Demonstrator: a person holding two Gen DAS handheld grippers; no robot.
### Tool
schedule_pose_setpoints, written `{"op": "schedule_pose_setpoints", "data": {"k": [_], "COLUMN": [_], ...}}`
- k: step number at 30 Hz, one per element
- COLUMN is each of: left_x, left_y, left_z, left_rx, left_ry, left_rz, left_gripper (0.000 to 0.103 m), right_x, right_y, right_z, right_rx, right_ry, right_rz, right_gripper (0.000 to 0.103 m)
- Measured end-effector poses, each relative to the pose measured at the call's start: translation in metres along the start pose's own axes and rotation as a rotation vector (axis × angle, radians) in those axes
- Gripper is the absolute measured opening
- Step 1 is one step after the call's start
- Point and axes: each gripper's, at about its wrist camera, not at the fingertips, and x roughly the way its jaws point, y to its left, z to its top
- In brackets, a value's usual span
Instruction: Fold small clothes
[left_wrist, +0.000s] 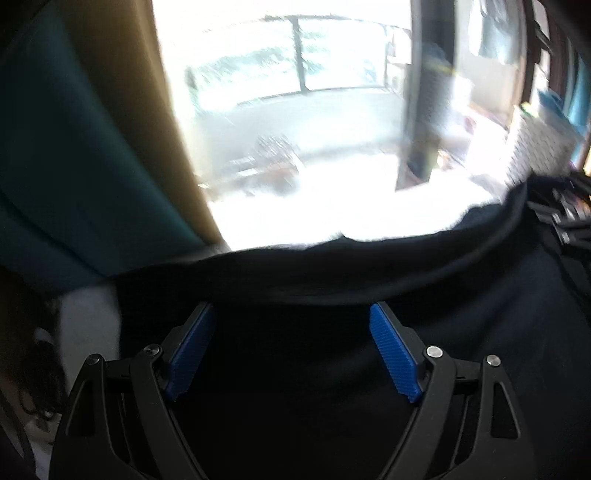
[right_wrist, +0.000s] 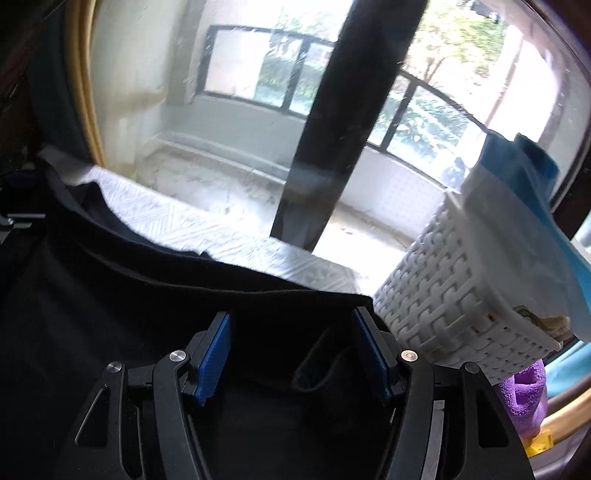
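A black garment (left_wrist: 332, 280) lies spread on a white textured cloth (right_wrist: 207, 225) and fills the lower half of both views (right_wrist: 110, 295). Its far edge is a thick dark hem. My left gripper (left_wrist: 293, 312) is open just above the garment, its blue pads (left_wrist: 393, 354) apart, tips near the hem. My right gripper (right_wrist: 291, 317) is open over the garment's right end, blue pads (right_wrist: 214, 354) apart, nothing between them. A small fold of black fabric (right_wrist: 314, 365) sits between the right fingers.
A white woven basket (right_wrist: 454, 295) with white and blue cloth in it stands at the right, close to my right finger. A purple item (right_wrist: 524, 391) lies below it. A window and dark post (right_wrist: 332, 122) are behind. A teal and tan curtain (left_wrist: 92, 147) hangs left.
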Motion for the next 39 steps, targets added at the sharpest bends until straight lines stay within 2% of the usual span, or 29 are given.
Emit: {"op": "schedule_pose_setpoints", "data": {"k": [5, 8, 12, 18, 21, 23, 24, 25, 33, 39], "left_x": [-0.027, -0.036, -0.026, -0.049, -0.07, -0.083, -0.091, -0.096, -0.133, -0.144], "left_y": [0.024, 0.029, 0.017, 0.015, 0.015, 0.016, 0.016, 0.018, 0.03, 0.026], "left_z": [0.005, 0.0, 0.0, -0.013, -0.027, -0.038, -0.045, -0.052, -0.117, -0.155], "left_rx": [-0.06, -0.047, -0.035, -0.077, -0.092, -0.101, -0.113, -0.126, -0.21, -0.276], "left_ry": [-0.086, -0.084, -0.048, -0.06, -0.071, -0.076, -0.078, -0.078, -0.04, -0.024], "left_rz": [-0.011, -0.035, -0.049, -0.08, -0.093, -0.089, -0.086, -0.088, -0.075, -0.109], "left_gripper": [0.084, 0.084, 0.084, 0.084, 0.084, 0.084, 0.084, 0.084, 0.084, 0.084], "right_x": [-0.014, -0.027, -0.032, -0.056, -0.076, -0.092, -0.096, -0.106, -0.157, -0.176], "right_y": [-0.005, -0.009, -0.008, -0.004, -0.004, -0.005, -0.003, -0.003, -0.002, -0.007], "right_z": [0.004, 0.01, 0.016, 0.015, 0.01, 0.006, 0.003, 0.0, -0.046, -0.096], "right_rx": [0.02, 0.042, 0.043, 0.037, 0.051, 0.058, 0.059, 0.064, 0.15, 0.276], "right_ry": [-0.06, -0.112, -0.12, -0.12, -0.123, -0.125, -0.126, -0.134, -0.126, -0.085], "right_rz": [-0.033, -0.033, -0.026, -0.003, 0.0, -0.001, -0.001, -0.003, 0.0, 0.004], "right_gripper": [0.067, 0.067, 0.067, 0.068, 0.074, 0.084, 0.092, 0.094, 0.094, 0.094]}}
